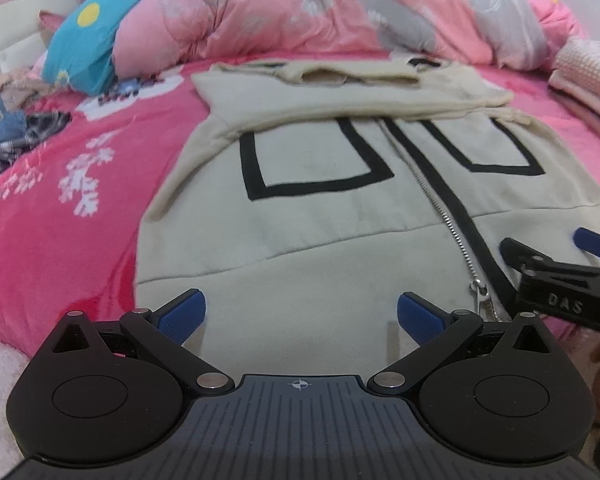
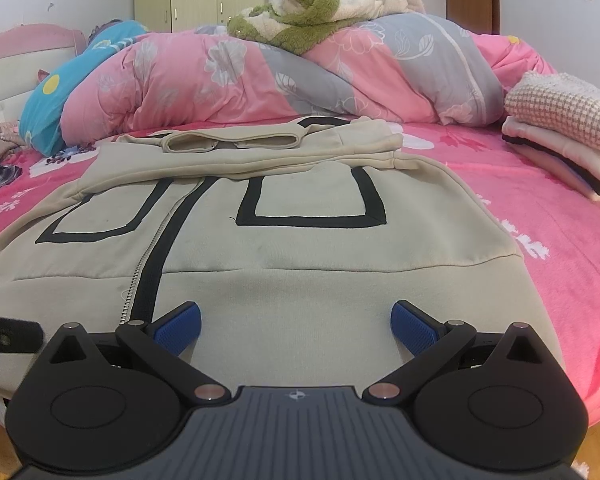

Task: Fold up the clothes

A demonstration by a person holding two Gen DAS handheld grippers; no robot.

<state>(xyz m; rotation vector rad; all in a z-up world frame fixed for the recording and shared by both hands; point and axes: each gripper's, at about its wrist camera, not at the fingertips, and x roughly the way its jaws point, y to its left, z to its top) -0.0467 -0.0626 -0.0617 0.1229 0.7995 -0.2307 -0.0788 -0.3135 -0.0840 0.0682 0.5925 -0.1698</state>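
Note:
A cream zip-up jacket (image 1: pixel 320 216) with black rectangle outlines lies flat on a pink bedspread (image 1: pixel 60 216), its sleeves folded across the chest near the collar. My left gripper (image 1: pixel 301 314) stands open over the hem, left of the zipper (image 1: pixel 456 236). My right gripper (image 1: pixel 552 256) shows at the right edge of the left wrist view, beside the zipper pull. In the right wrist view the same jacket (image 2: pixel 300 240) spreads ahead, and my right gripper (image 2: pixel 296 322) is open above the hem, right of the zipper (image 2: pixel 140 276). Nothing is held between either pair of blue pads.
A rolled pink and grey floral quilt (image 2: pixel 300 72) lies across the far side of the bed, with a green and white blanket (image 2: pixel 304 12) on top. Folded clothes (image 2: pixel 568 128) are stacked at the right. Loose garments (image 1: pixel 8 128) lie at the left near the headboard.

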